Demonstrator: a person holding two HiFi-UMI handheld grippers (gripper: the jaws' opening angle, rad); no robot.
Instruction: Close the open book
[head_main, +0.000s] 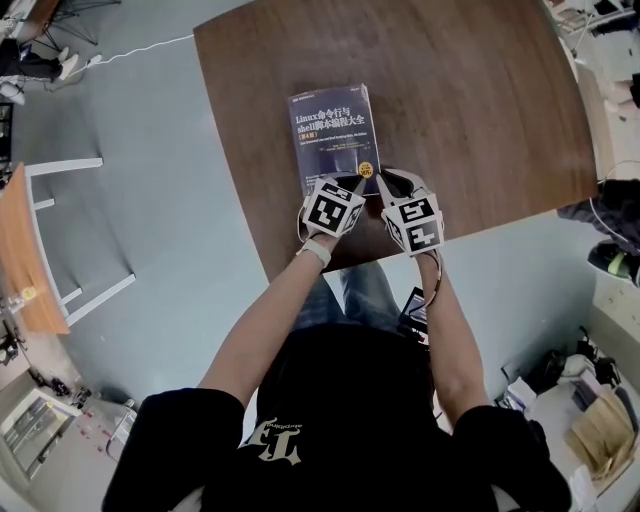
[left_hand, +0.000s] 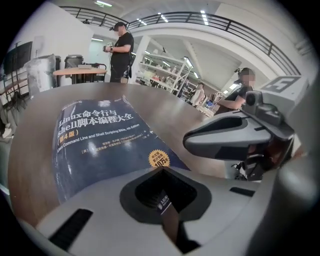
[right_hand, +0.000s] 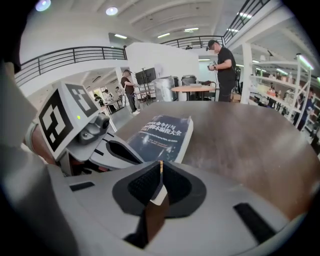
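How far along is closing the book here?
Done: the book lies shut, cover up, on the table. In hand: nothing; the left hand-held gripper and right hand-held gripper sit at its near edge, jaws together and empty. Left: apparently only pulling away.

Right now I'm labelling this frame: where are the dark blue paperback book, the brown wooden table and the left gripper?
dark blue paperback book (head_main: 335, 135): head view, middle of the cover.
brown wooden table (head_main: 480, 100): head view, bare top right of the book.
left gripper (head_main: 353, 186): head view, between its fingertips.
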